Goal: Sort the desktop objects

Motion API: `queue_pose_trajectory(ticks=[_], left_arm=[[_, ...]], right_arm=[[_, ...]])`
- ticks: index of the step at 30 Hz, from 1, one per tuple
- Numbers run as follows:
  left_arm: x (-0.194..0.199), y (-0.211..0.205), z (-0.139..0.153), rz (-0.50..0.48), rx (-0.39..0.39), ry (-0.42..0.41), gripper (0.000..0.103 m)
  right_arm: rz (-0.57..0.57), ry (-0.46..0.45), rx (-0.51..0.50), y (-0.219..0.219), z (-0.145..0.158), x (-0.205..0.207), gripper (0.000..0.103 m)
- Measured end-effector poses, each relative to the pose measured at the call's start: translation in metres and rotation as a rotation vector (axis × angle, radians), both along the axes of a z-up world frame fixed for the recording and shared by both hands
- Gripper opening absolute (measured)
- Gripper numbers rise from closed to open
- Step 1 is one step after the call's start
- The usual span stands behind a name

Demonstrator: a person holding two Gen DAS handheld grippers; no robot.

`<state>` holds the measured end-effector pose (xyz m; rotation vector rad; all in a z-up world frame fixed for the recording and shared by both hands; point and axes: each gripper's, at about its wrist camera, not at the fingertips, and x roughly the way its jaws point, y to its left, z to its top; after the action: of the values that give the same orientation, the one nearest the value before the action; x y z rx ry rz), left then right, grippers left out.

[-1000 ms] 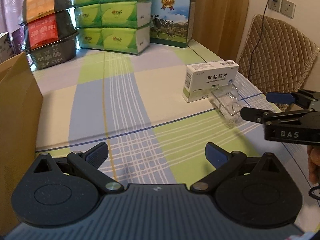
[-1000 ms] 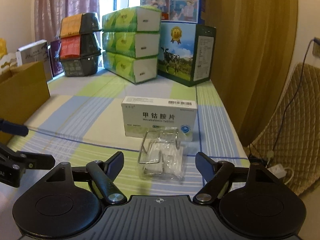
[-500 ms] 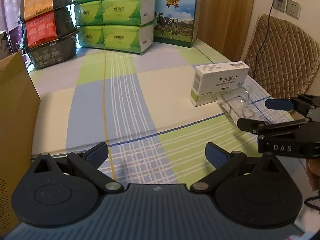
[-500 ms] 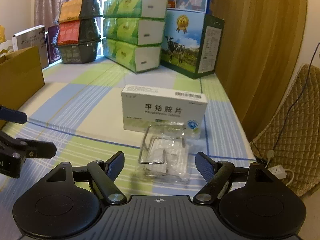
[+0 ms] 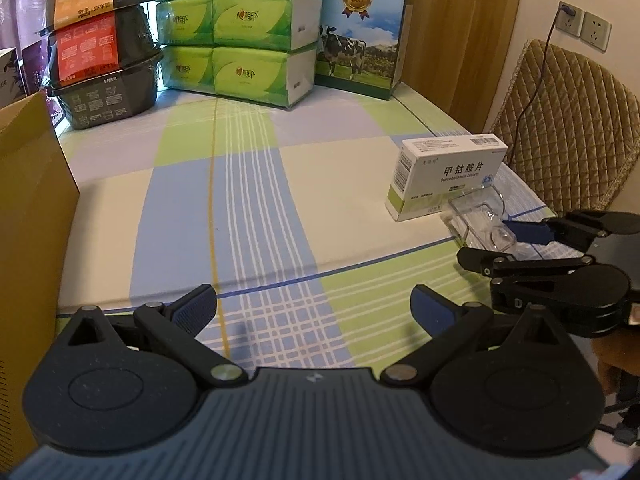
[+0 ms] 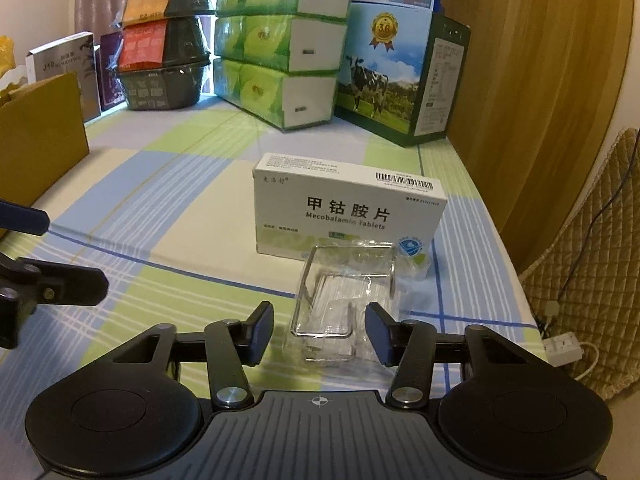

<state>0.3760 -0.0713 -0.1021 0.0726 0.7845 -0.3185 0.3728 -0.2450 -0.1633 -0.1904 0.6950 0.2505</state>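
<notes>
Clear plastic, crinkly and glinting, wraps the small packet that lies on the checked table, just in front of the white Mecobalamin tablet box and touching its lower face. A bent wire clip shows inside the wrap. The right gripper has its jaws apart, one blue pad on each side of the packet's near end, not yet pressing it as far as the view shows.

The step in hand looks like the pick-up of this packet. To do it well, the pads should go low enough to catch the stiff contents and not only the loose film, which would slip or stretch. Closing squarely across the narrow width should keep the packet from twisting against the tablet box and nudging it. A straight lift, then away from the box, seems safest.

The left gripper is also spread wide and empty, hovering over bare cloth near the brown cardboard box, a likely drop place.
</notes>
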Motion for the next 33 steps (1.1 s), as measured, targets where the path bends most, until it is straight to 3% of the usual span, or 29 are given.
queue_pose_trajectory(ticks=[5, 12, 20, 27, 33], left_arm=[[0.000, 0.000, -0.001, -0.003, -0.001, 0.002, 0.101], [0.000, -0.001, -0.002, -0.009, -0.005, -0.001, 0.101], [-0.004, -0.004, 0.001, -0.044, 0.015, -0.023, 0.101], [-0.006, -0.014, 0.008, -0.091, -0.004, -0.063, 0.100], [0.007, -0.042, 0.017, -0.179, 0.042, -0.092, 0.098]], right_arm=[[0.005, 0.009, -0.031, 0.003, -0.004, 0.003, 0.045], [-0.027, 0.027, 0.000, -0.005, 0.000, 0.005, 0.029], [-0.087, 0.055, 0.028, -0.019, 0.014, -0.011, 0.028], [-0.155, 0.011, 0.088, -0.040, 0.039, -0.022, 0.028], [-0.201, -0.009, 0.118, -0.054, 0.043, -0.014, 0.028]])
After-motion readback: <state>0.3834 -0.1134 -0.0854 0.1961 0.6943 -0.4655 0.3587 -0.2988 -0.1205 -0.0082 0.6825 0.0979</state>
